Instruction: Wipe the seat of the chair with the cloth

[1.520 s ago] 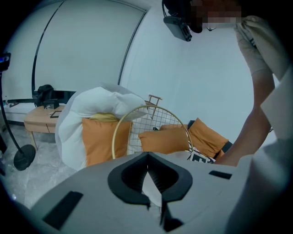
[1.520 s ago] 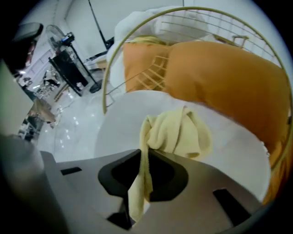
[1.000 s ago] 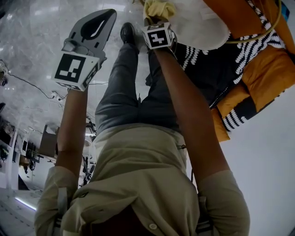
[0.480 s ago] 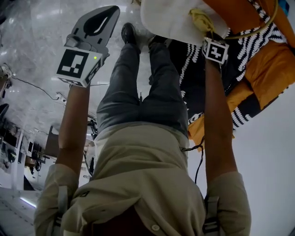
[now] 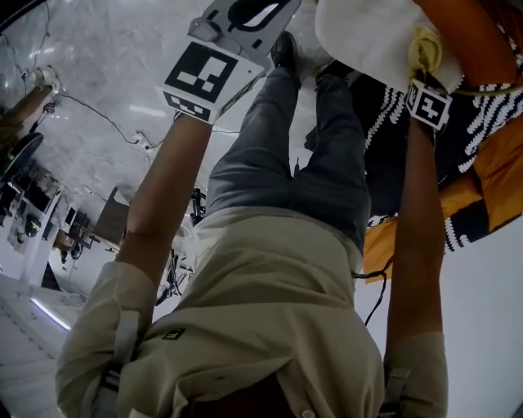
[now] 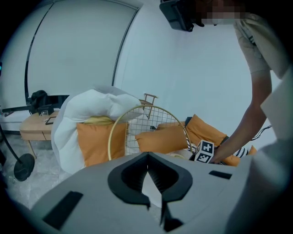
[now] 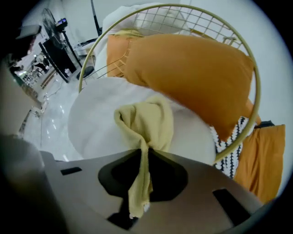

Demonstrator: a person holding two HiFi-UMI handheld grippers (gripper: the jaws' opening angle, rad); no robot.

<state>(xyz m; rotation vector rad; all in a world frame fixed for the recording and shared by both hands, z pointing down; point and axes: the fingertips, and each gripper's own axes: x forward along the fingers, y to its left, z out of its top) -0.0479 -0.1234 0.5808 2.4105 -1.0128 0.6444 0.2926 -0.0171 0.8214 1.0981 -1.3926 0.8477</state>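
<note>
The yellow cloth (image 7: 147,122) rests bunched on the round white seat cushion (image 7: 98,125) of the gold wire chair (image 7: 254,98). My right gripper (image 7: 145,151) is shut on the cloth's tail, which hangs back through the jaws. In the head view the cloth (image 5: 425,49) lies on the white seat (image 5: 368,37) just beyond the right gripper (image 5: 426,72). The left gripper (image 5: 249,15) is held up to the left of the chair, off the seat, jaws shut with nothing in them. Its own view shows the left gripper (image 6: 147,157) facing the chair (image 6: 137,119).
An orange cushion (image 7: 192,68) leans against the chair back, right behind the cloth. A black-and-white striped cushion (image 7: 229,147) and another orange one (image 7: 265,155) lie at the seat's right. A white throw (image 6: 91,105) drapes over the chair's left side. A wooden table (image 6: 36,125) stands beyond.
The right gripper has dragged the cloth rightward across the white seat. The left gripper has shifted up and right in the head view, still shut and empty.
</note>
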